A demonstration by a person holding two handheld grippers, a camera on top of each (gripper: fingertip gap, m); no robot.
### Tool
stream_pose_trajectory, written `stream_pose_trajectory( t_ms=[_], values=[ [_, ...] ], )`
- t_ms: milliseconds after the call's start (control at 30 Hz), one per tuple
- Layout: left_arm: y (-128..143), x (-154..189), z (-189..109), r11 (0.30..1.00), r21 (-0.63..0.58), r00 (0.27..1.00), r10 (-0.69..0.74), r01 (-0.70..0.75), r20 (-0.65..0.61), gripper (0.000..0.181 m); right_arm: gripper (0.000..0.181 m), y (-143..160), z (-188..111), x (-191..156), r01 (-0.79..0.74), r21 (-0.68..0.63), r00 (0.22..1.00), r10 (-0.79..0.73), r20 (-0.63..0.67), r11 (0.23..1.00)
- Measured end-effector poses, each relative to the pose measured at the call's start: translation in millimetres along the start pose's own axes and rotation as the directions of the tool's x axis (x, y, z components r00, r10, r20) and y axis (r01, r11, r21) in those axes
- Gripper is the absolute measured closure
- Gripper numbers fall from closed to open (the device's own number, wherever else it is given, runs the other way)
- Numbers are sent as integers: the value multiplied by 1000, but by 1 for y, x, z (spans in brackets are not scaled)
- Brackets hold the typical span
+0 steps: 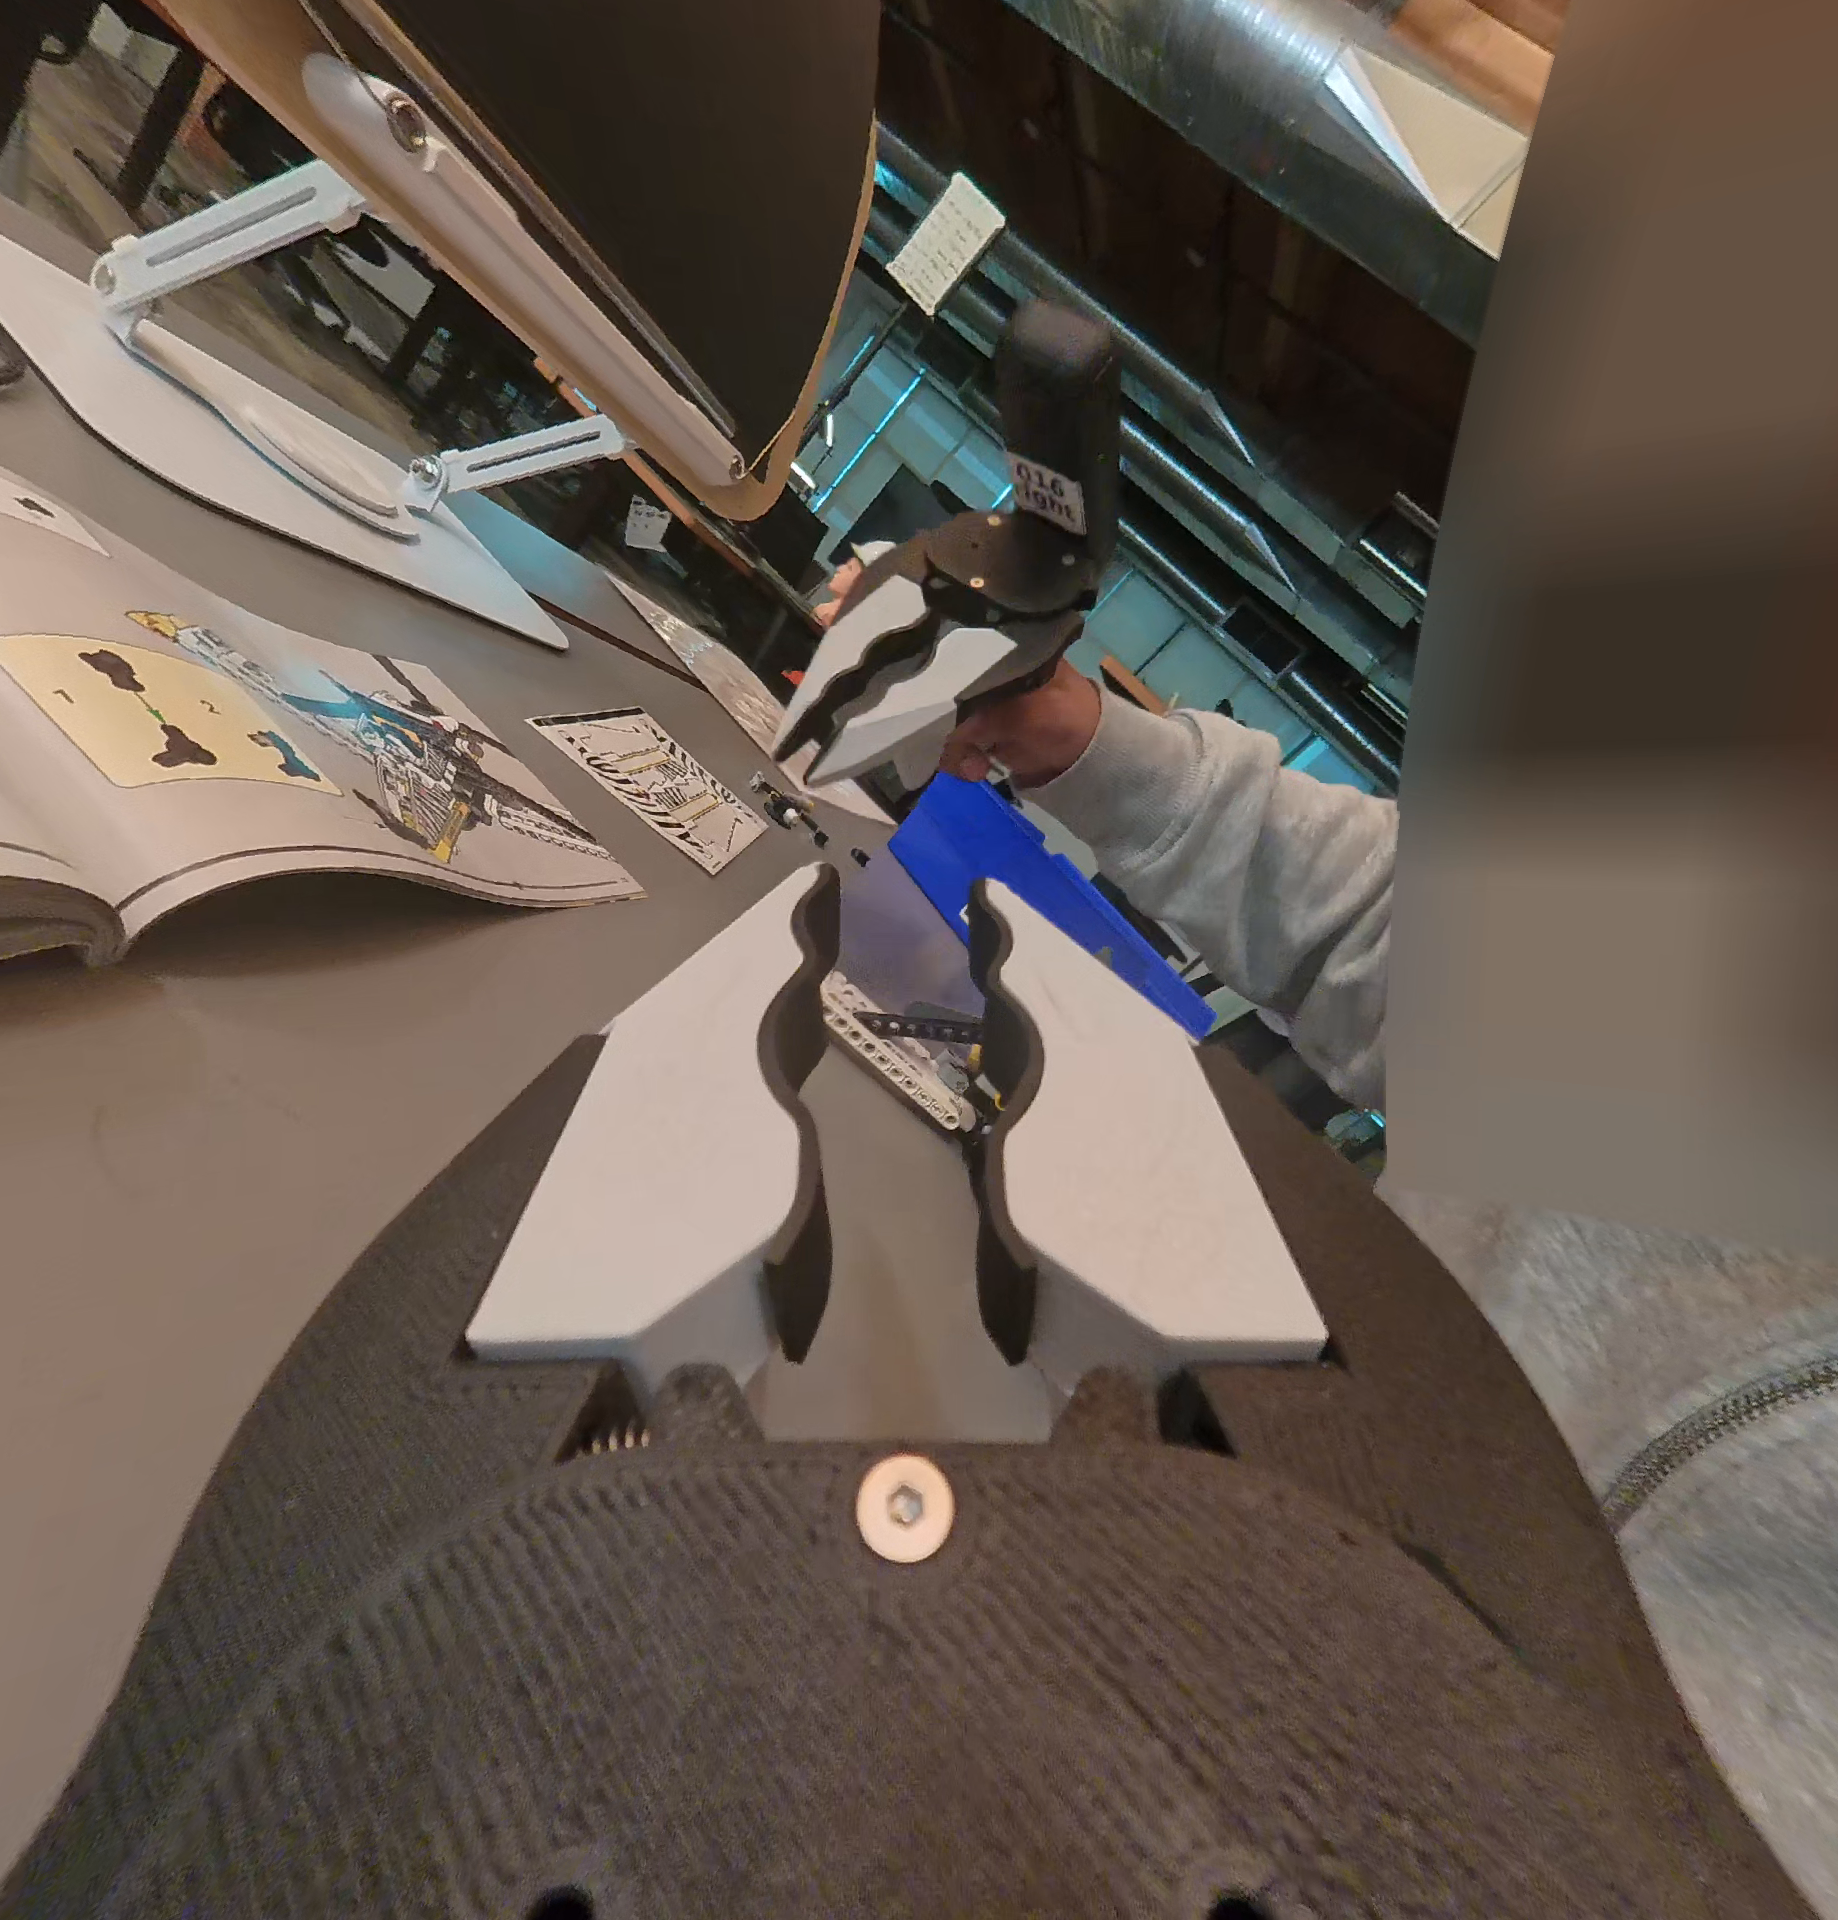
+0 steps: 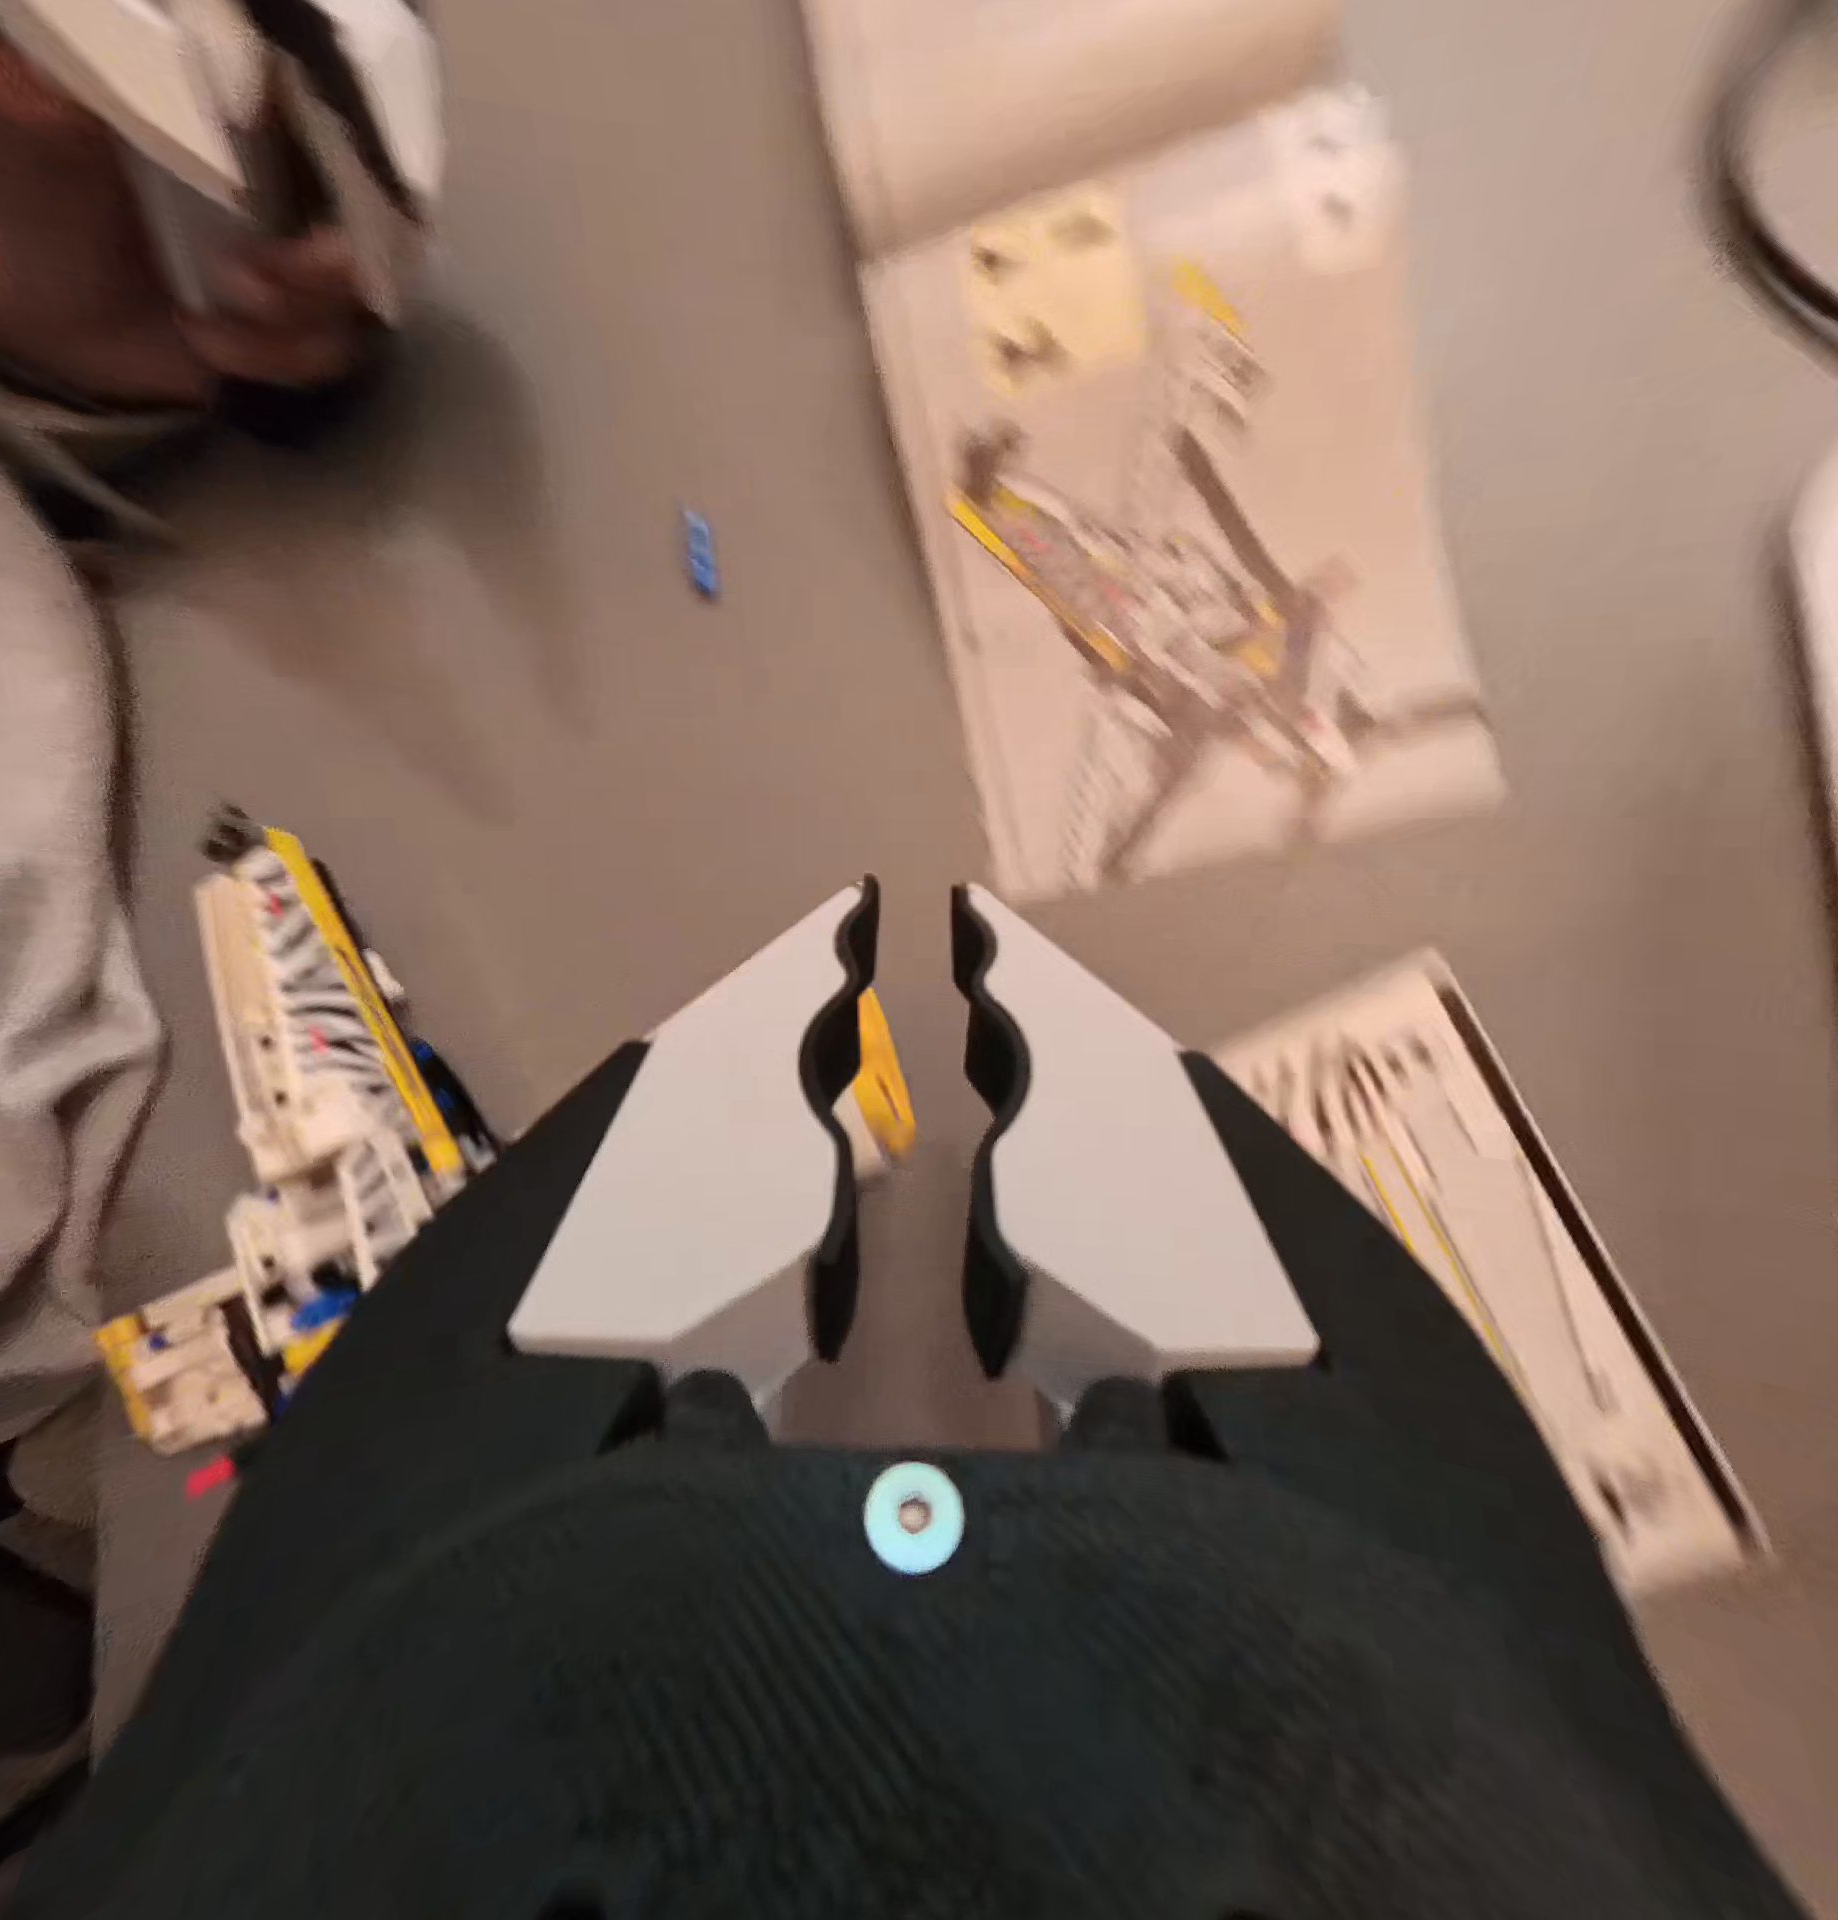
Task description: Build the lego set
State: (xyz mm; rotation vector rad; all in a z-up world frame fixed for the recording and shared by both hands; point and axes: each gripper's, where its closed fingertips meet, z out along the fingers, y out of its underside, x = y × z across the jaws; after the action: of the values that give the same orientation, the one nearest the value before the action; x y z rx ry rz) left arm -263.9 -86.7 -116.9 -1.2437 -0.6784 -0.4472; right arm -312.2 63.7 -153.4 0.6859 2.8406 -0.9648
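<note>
**A:** So where are we sitting right now? We're looking down the left hand-held gripper (image 1: 899, 894), and its jaws are standing apart with nothing between them. Through the gap we're seeing part of the lego model (image 1: 910, 1049) lying on the grey desk (image 1: 271, 1091) just beyond the fingertips.

**B:** Yep, and the right hand-held gripper (image 2: 913, 904) is hanging above the desk (image 2: 634, 364), pointing down at it. We're seeing a narrow gap between its fingers, nothing pinched. There's a yellow piece (image 2: 879, 1070) showing through that gap, but it's looking like it's lying below on the desk, not held. That view is pretty smeared, so we're not swearing to the details.

**A:** From the left side we're also catching the right hand-held gripper (image 1: 853, 717) farther off, raised over the desk with a grey sleeve (image 1: 1237, 831) behind it, and a blue flat part (image 1: 1040, 894) sitting under it.

**B:** In the right view the lego model (image 2: 302, 1122) is lying at the near left, white and yellow with black stripes. A small blue piece (image 2: 700, 551) is sitting by itself farther out. The open instruction booklet (image 2: 1185, 582) is lying far right, and a sticker sheet (image 2: 1486, 1247) is lying near right.

**A:** Same booklet (image 1: 271, 769) is on our left, with the sticker sheet (image 1: 655, 779) just beside it.
</note>
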Motion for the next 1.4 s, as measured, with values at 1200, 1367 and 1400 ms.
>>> stream_pose_trajectory(
  t_ms=[1200,1367,1400],
  values=[
    [7,-1,3,999,-38,999,31,-30,22,159,178,216,-131,131,-624,-200,626,330,-707,755],
    [7,-1,3,999,-40,999,36,-35,27,159,178,240,-118,127,-704,-187,600,431,-674,686],
    [7,-1,4,999,-42,999,33,-32,24,159,178,242,-117,126,-702,-194,601,423,-678,685]
  ],
)
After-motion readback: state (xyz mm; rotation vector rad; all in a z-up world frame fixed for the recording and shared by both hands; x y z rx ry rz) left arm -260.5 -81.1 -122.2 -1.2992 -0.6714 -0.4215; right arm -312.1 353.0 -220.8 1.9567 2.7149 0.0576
